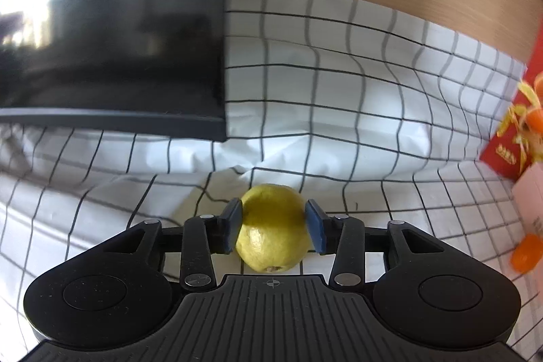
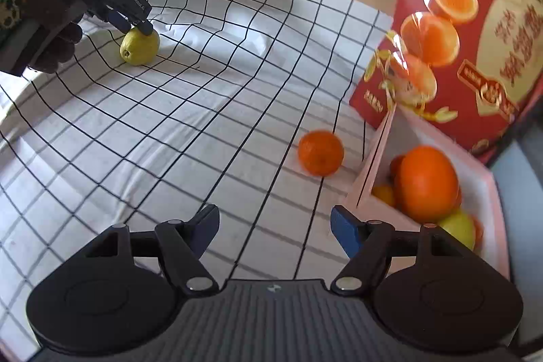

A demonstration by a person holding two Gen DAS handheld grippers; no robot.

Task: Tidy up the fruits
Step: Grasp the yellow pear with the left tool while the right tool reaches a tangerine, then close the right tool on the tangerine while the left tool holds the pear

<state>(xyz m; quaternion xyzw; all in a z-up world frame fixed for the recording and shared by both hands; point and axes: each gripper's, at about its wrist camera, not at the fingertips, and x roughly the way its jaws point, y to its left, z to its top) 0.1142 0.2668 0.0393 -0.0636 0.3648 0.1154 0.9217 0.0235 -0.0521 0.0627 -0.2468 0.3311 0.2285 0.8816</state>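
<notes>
A yellow-green fruit (image 1: 273, 226) rests on the checked cloth (image 1: 339, 111) between the blue pads of my left gripper (image 1: 275, 226). The pads stand right at its two sides and I see no squeeze on it. In the right wrist view, that same fruit (image 2: 139, 48) lies at the far left under the left gripper (image 2: 134, 24). My right gripper (image 2: 275, 231) is open and empty above the cloth. A mandarin (image 2: 320, 152) lies on the cloth just ahead of it, to the right.
A pale pink box (image 2: 376, 165) at the right holds a large orange (image 2: 426, 182) and a green-yellow fruit (image 2: 456, 228). Its red printed lid (image 2: 482, 33) stands up behind. A black screen (image 1: 112, 22) stands at the far left. A gloved hand (image 2: 57, 46) holds the left gripper.
</notes>
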